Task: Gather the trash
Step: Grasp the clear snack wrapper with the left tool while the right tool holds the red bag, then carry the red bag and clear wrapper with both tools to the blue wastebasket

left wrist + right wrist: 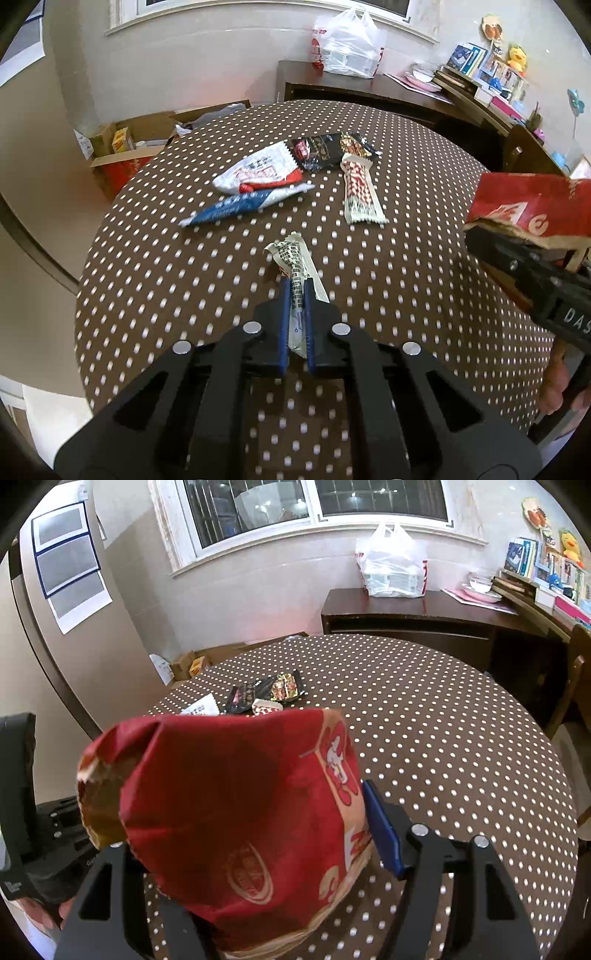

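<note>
My left gripper [296, 291] is shut on a crumpled checkered wrapper [291, 254], low over the round table with the brown dotted cloth [166, 295]. Farther back on the cloth lie a white and red wrapper [258, 171], a blue wrapper [240, 206], a black wrapper [317, 151] and a red-patterned wrapper [360, 192]. My right gripper [243, 812] is shut on a red paper bag [240, 794], held above the table with its torn mouth toward the left. Its blue right pad [382, 834] presses the bag's side; the other finger is hidden behind it. The bag [532, 206] also shows at the right of the left wrist view.
Open cardboard boxes [129, 147] stand on the floor beyond the table's far left edge. A dark wooden sideboard [406, 620] behind carries a white plastic bag [393, 565], dishes and books. A wooden chair [576, 686] stands at the table's right. The left gripper's body [22, 794] sits beside the bag.
</note>
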`<state>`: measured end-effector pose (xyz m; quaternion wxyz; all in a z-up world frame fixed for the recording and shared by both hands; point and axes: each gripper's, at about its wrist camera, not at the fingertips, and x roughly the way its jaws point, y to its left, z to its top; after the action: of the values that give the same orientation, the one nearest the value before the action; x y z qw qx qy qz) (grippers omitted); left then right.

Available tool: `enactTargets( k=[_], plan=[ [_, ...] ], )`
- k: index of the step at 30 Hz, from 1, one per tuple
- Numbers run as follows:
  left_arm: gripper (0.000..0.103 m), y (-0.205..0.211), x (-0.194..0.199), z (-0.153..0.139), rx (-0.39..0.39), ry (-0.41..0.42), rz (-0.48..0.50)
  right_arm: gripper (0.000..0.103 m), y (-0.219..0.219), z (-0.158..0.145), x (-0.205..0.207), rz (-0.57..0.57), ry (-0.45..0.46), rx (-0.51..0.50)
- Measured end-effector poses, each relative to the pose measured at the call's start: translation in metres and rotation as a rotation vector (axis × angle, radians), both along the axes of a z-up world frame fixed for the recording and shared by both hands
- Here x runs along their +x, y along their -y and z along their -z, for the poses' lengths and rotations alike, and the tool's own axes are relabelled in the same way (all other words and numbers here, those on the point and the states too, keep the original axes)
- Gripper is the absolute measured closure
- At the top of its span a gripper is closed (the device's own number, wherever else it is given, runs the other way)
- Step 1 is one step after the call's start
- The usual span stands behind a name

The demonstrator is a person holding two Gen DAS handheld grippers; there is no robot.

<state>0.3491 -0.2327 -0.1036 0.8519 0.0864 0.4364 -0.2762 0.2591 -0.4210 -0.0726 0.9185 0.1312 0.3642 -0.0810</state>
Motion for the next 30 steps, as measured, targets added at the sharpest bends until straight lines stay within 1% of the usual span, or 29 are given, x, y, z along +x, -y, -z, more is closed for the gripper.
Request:
enactTargets(
  k=[2, 4, 6, 8, 11, 15, 17, 20, 23, 26, 30],
  plan=[
    [0.096, -0.007, -0.011, -0.004, -0.027, -0.010, 0.014, 0.036, -0.006, -0.003, -0.008, -0.007, 0.008, 0.001],
    [0.096, -0.014, -0.020, -0.007, -0.031, 0.000, 0.013, 0.036, -0.015, -0.006, -0.017, -0.011, 0.015, 0.005],
    [0.096, -0.022, -0.032, -0.010, -0.019, 0.025, 0.000, 0.036, -0.024, -0.009, -0.025, -0.010, 0.025, 0.014],
    [0.096, -0.033, -0.042, -0.012, -0.031, 0.025, -0.013, 0.036, -0.034, -0.010, -0.032, -0.012, 0.031, 0.024],
    [0.096, -0.056, -0.058, -0.015, -0.056, 0.021, -0.049, 0.036, -0.059, -0.011, -0.040, -0.060, 0.042, 0.051],
    [0.096, -0.093, -0.079, -0.018, -0.076, 0.018, -0.120, 0.036, -0.094, -0.015, -0.046, -0.119, 0.057, 0.073],
    [0.096, -0.115, -0.089, -0.017, -0.068, 0.028, -0.169, 0.036, -0.110, -0.018, -0.047, -0.148, 0.065, 0.071],
    [0.096, -0.146, -0.103, -0.016, -0.072, 0.022, -0.234, 0.036, -0.134, -0.020, -0.046, -0.196, 0.068, 0.084],
    [0.096, -0.175, -0.110, -0.015, -0.062, 0.023, -0.294, 0.036, -0.155, -0.019, -0.044, -0.229, 0.063, 0.093],
    [0.096, -0.206, -0.119, -0.014, -0.048, 0.031, -0.364, 0.036, -0.185, -0.015, -0.040, -0.285, 0.045, 0.096],
    [0.096, -0.240, -0.126, -0.009, -0.037, 0.021, -0.439, 0.036, -0.219, -0.008, -0.033, -0.354, 0.016, 0.103]
  ],
)
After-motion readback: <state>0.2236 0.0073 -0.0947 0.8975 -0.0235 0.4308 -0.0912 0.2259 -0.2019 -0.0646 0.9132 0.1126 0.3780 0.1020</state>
